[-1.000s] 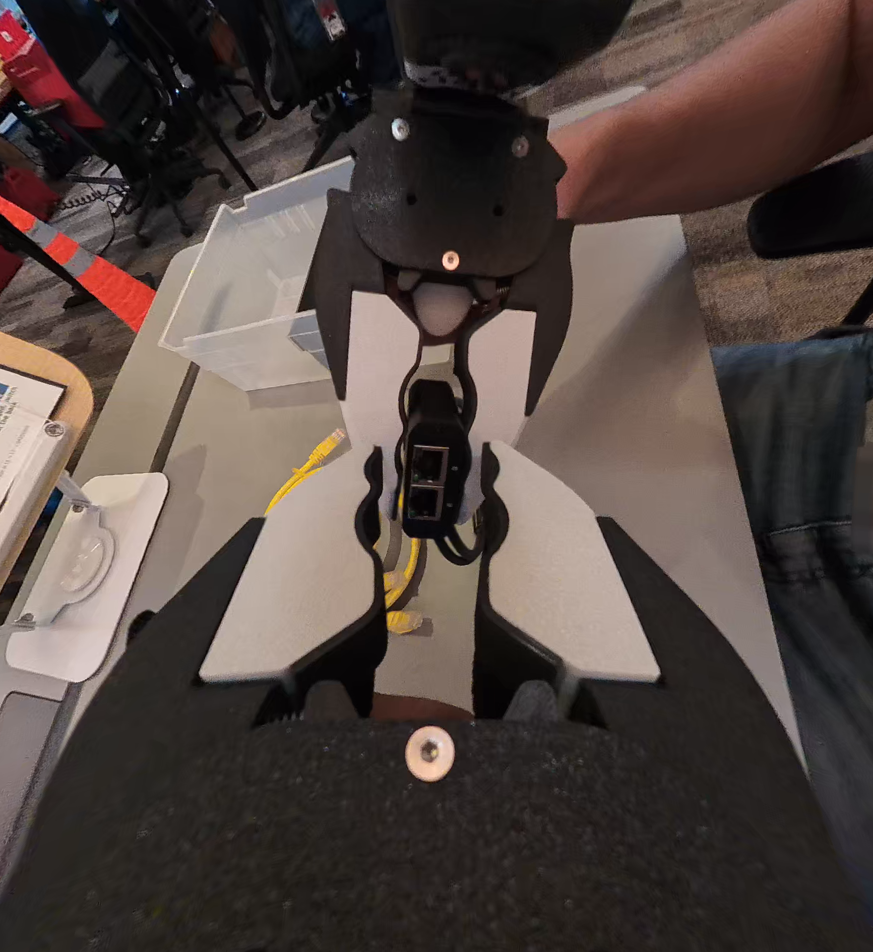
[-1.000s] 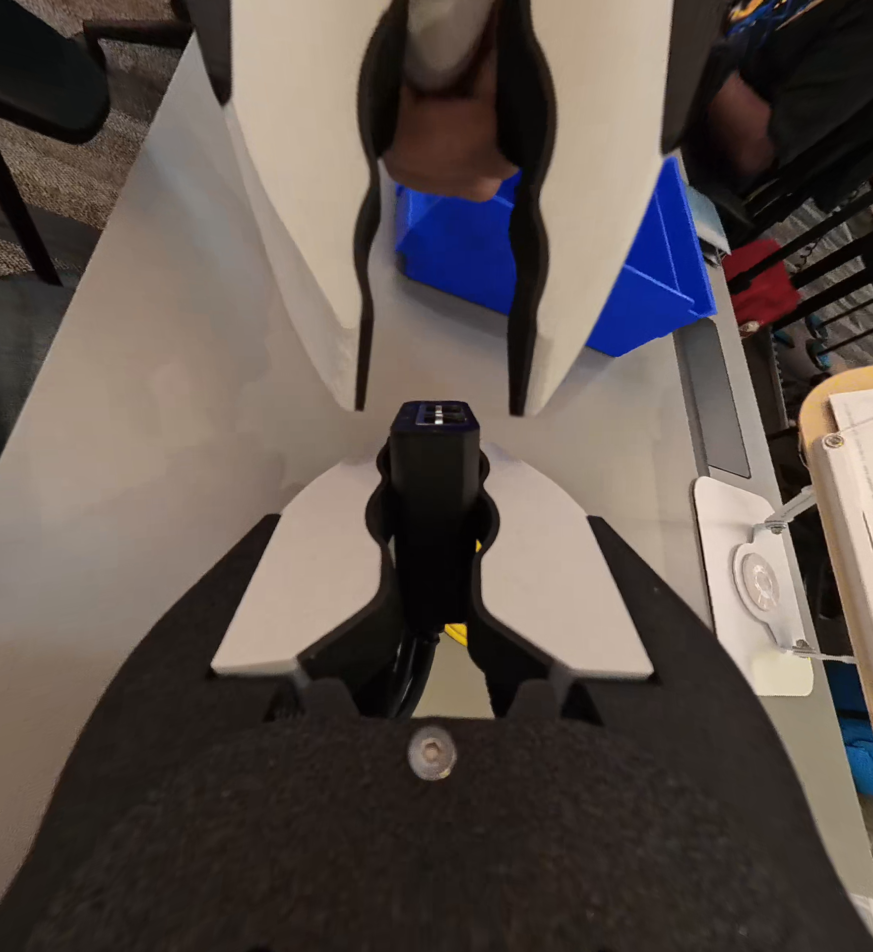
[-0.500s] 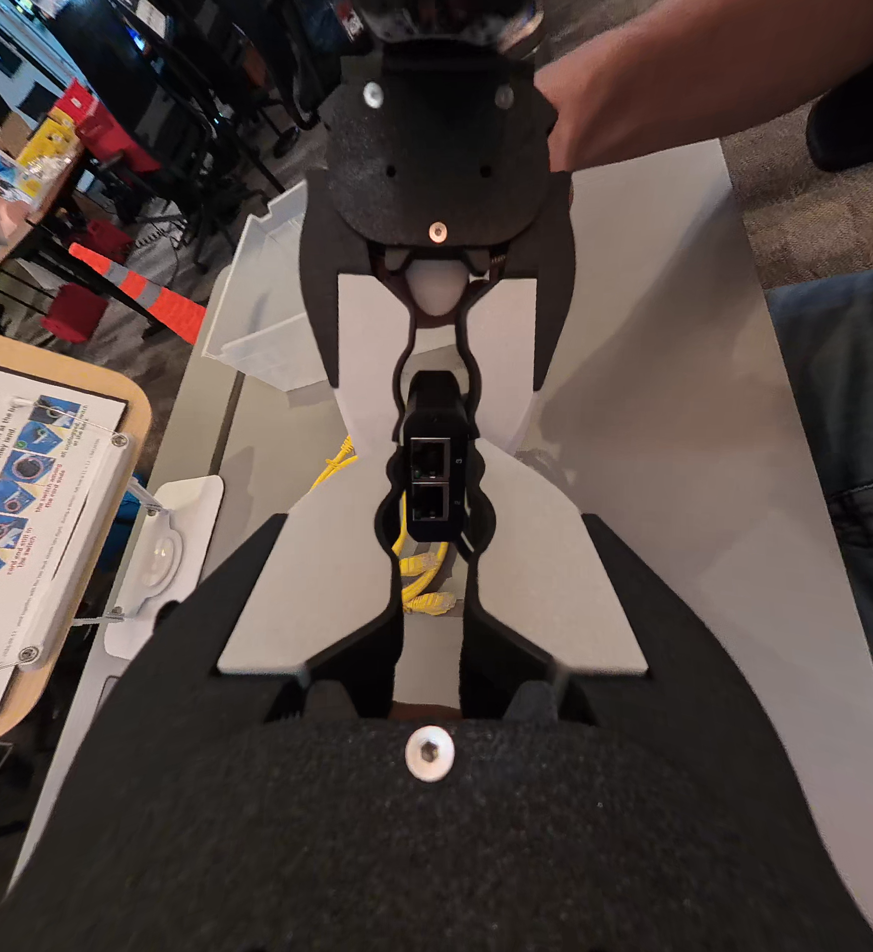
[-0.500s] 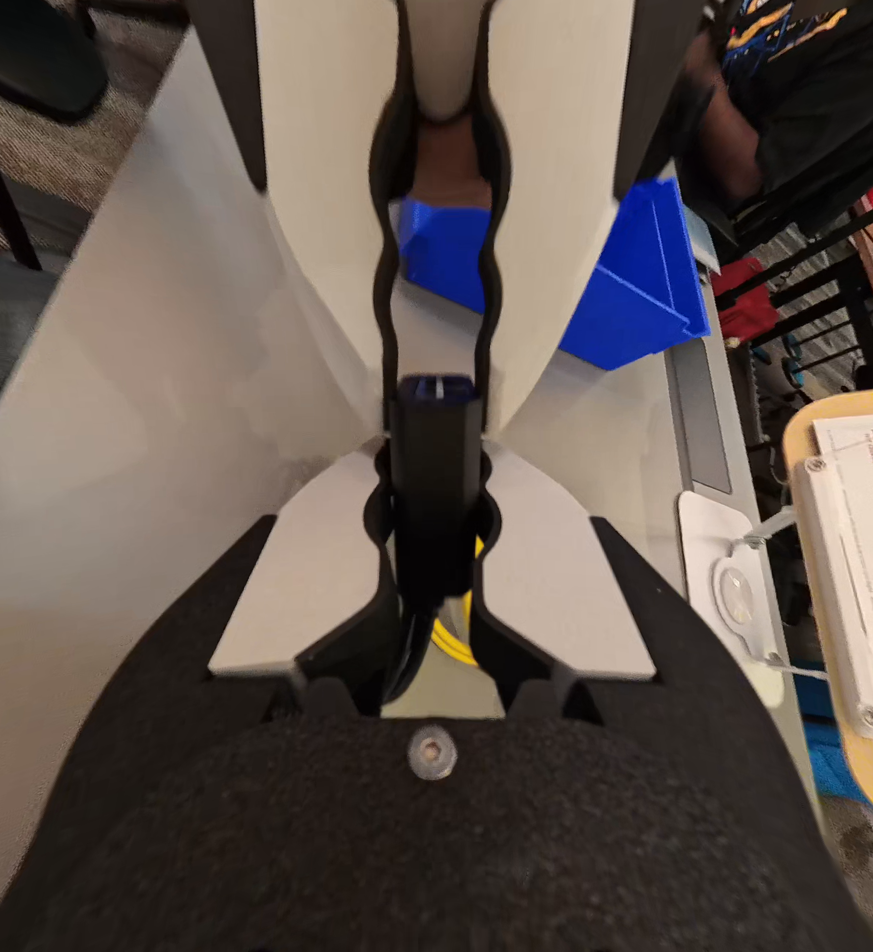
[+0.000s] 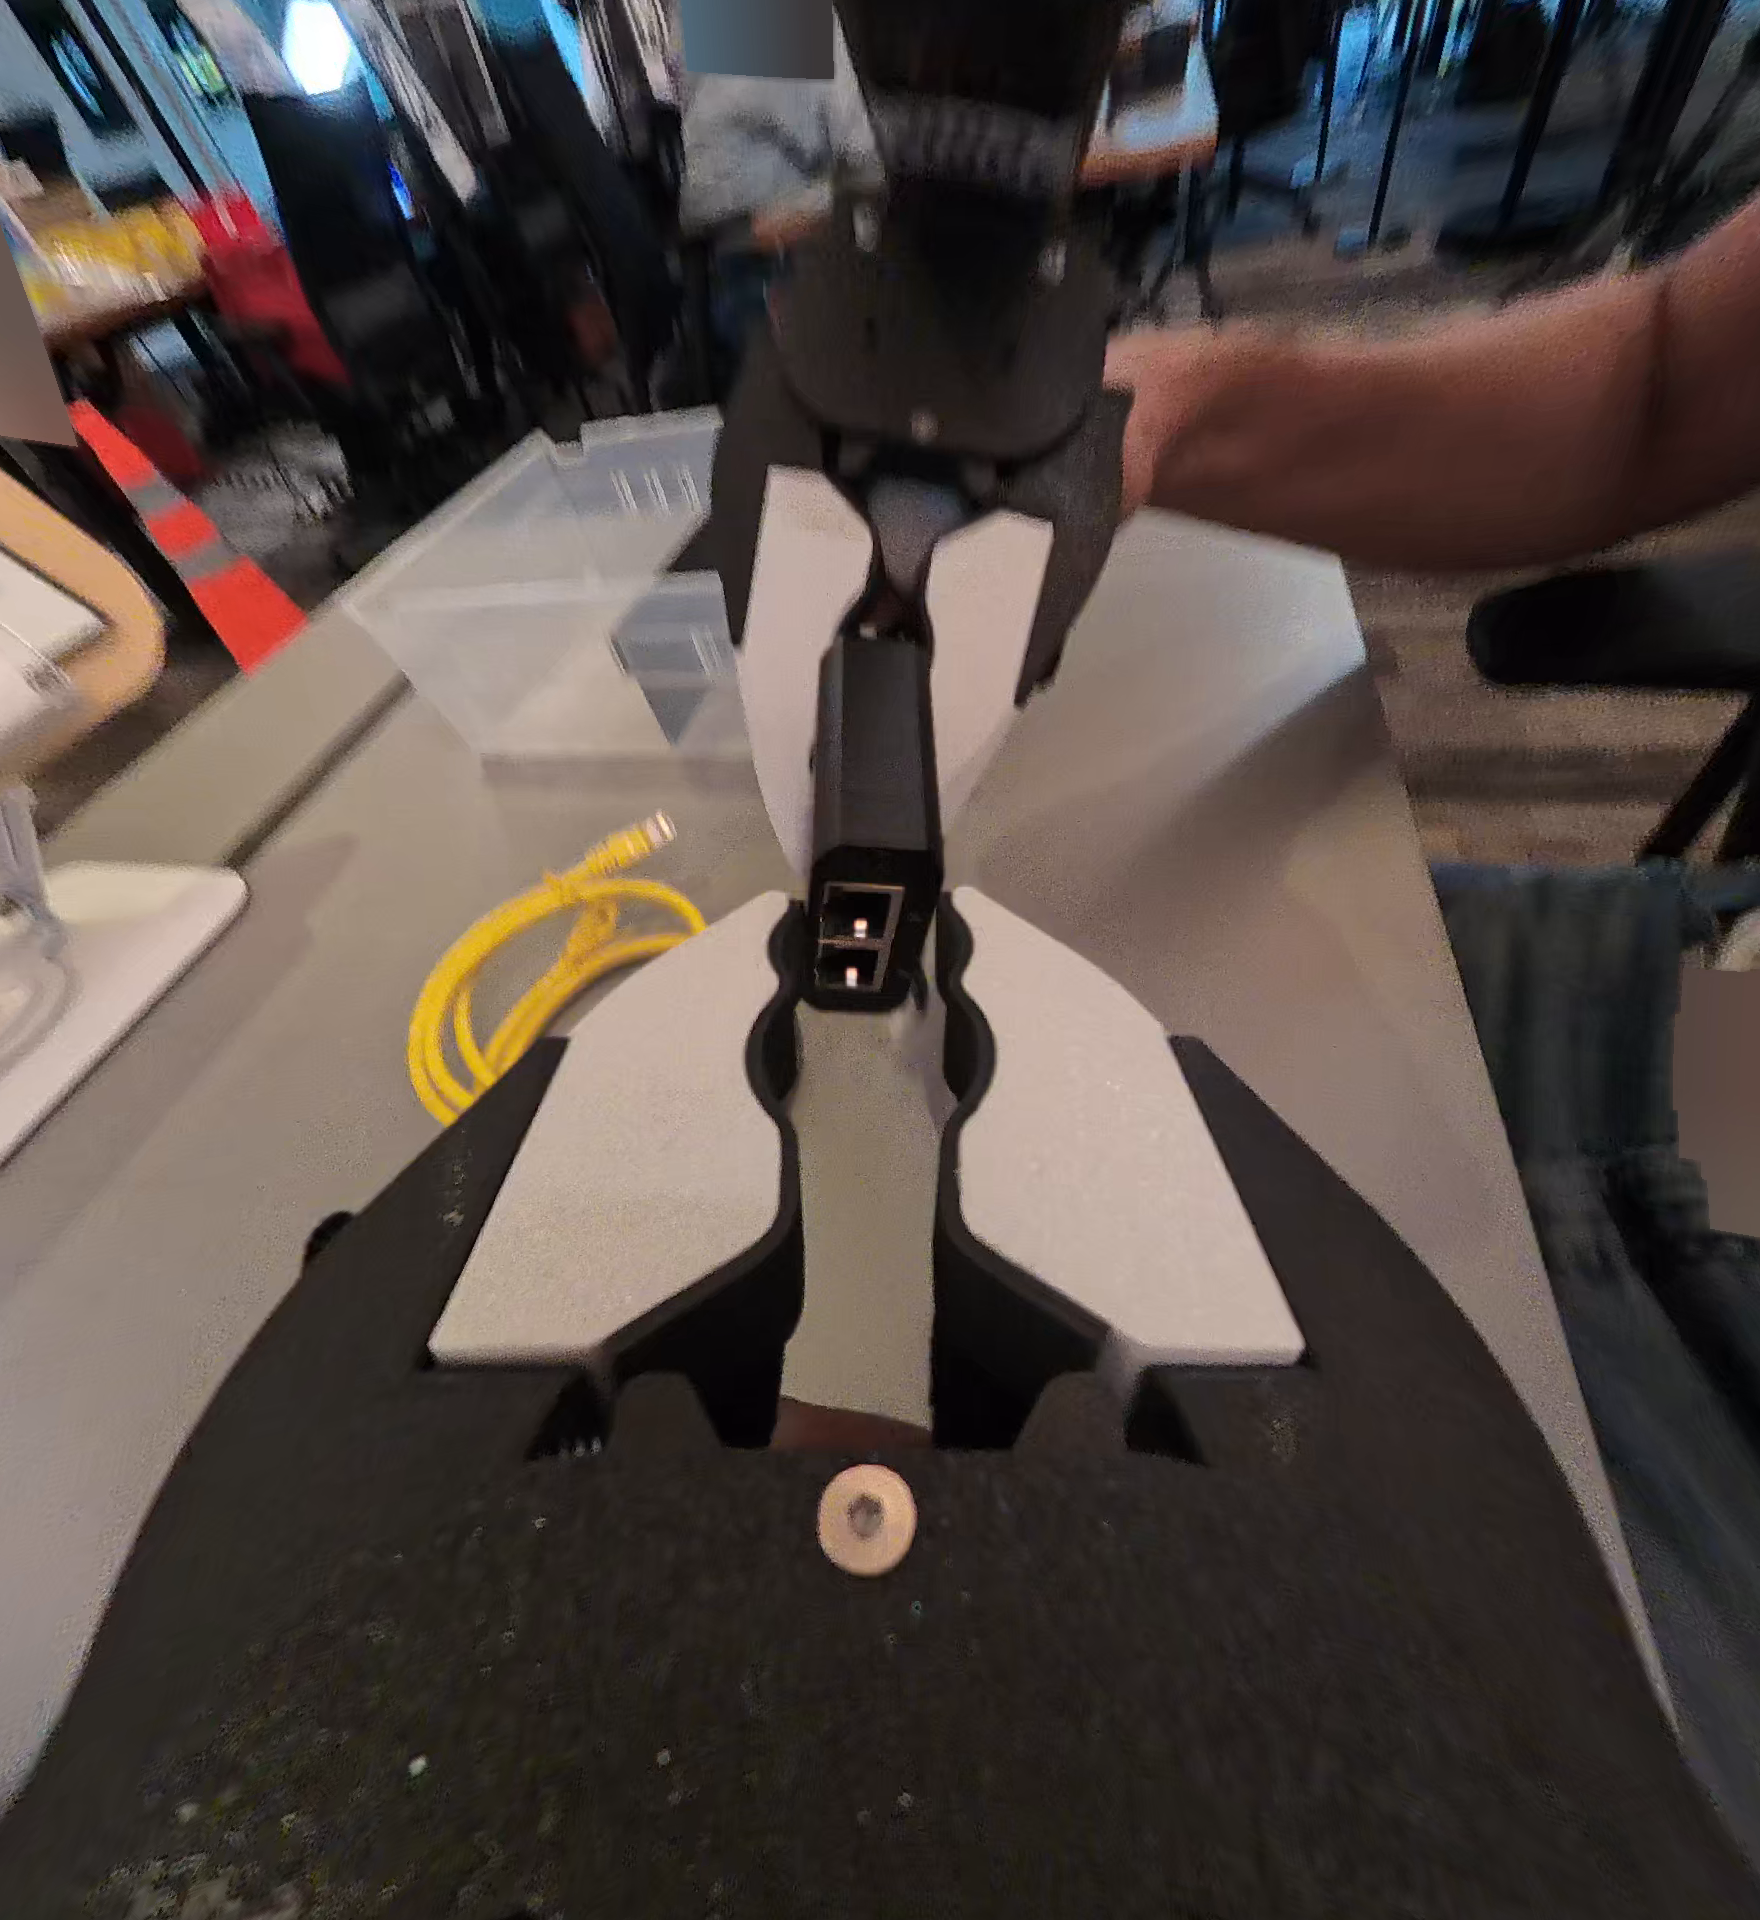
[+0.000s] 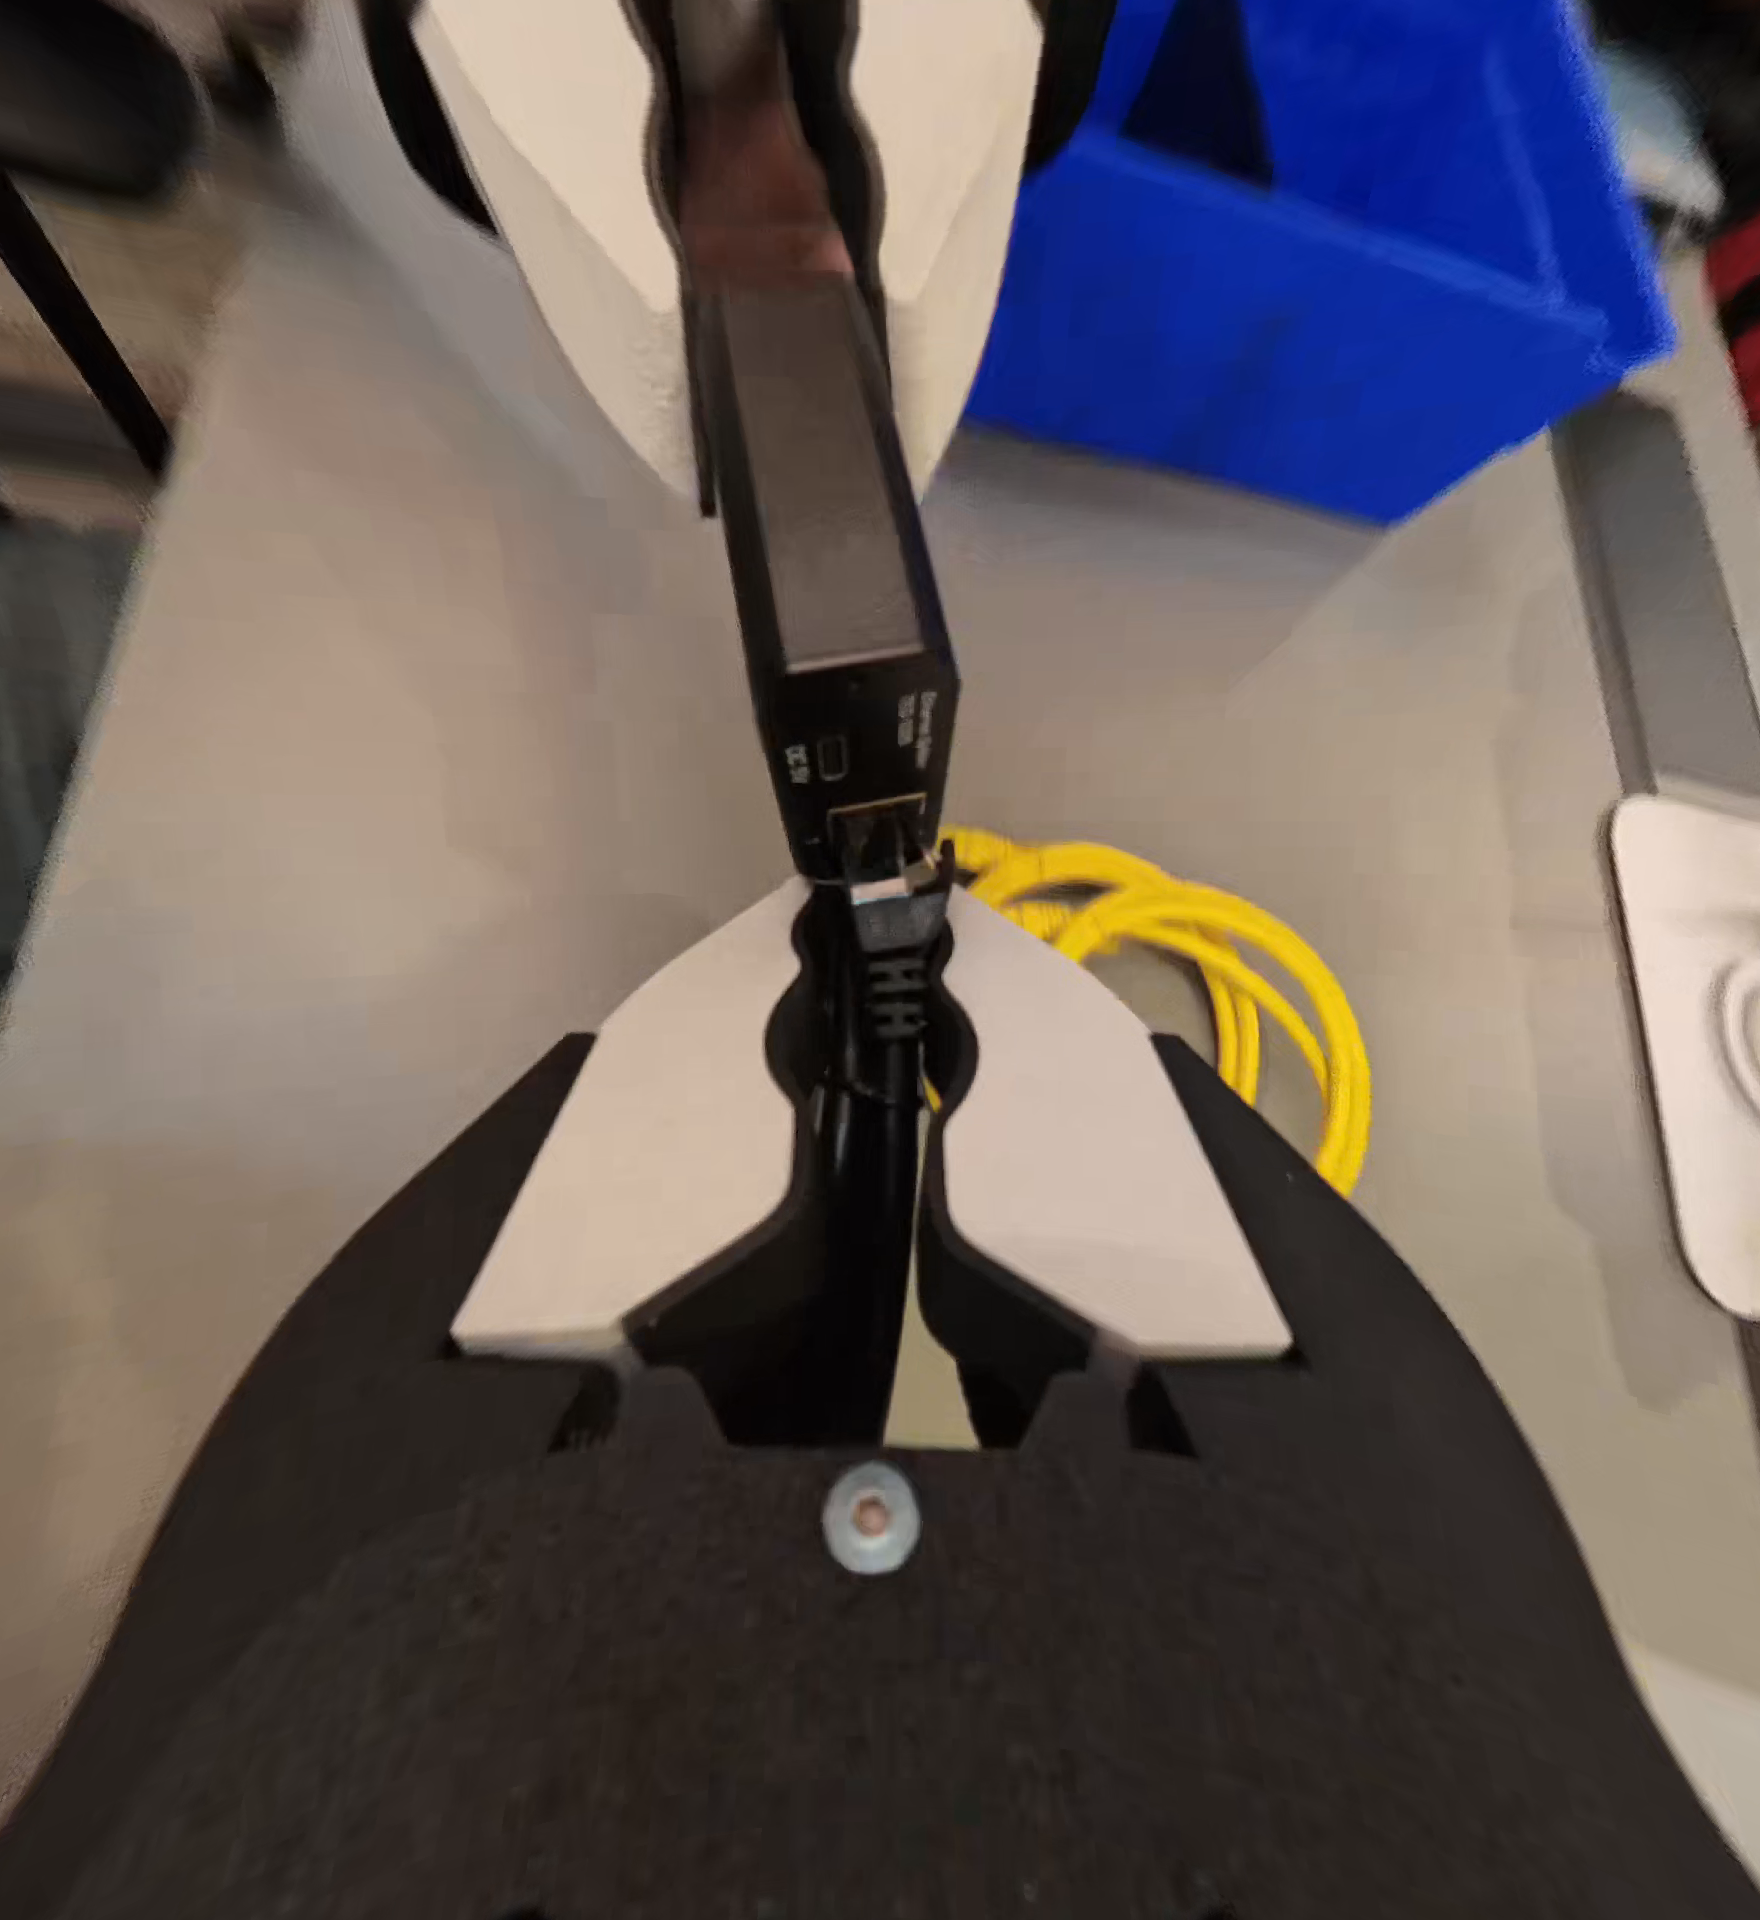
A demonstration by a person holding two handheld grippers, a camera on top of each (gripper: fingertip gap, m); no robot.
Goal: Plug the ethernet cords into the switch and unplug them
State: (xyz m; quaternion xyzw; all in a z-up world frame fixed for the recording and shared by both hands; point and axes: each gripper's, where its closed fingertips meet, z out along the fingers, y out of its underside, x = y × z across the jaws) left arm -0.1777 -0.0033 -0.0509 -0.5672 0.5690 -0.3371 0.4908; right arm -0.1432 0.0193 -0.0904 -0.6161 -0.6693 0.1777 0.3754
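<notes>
A black switch (image 5: 871, 790) is held in the air between my two grippers, above the grey table (image 5: 1219, 883). My left gripper (image 5: 868, 935) is shut on its end with two empty ports. My right gripper (image 6: 881, 914) is shut on a black ethernet plug (image 6: 891, 935) that sits in the port at the switch's other end (image 6: 824, 499). The black cord runs back between the right fingers. In the left wrist view the right gripper (image 5: 902, 613) shows at the switch's far end. A coiled yellow ethernet cord (image 5: 543, 956) lies on the table; it also shows in the right wrist view (image 6: 1219, 935).
A clear plastic bin (image 5: 533, 613) stands at the table's far left in the left wrist view. A blue bin (image 6: 1302, 312) stands behind the switch in the right wrist view. A white stand base (image 5: 76, 987) sits at the table's edge. A person's forearm (image 5: 1427, 436) reaches in. Left tips to right tips: about 6 cm.
My left gripper closed on the switch's port end. My right gripper let go of the switch's body, drew back along it and closed on the black plug at its rear port.
</notes>
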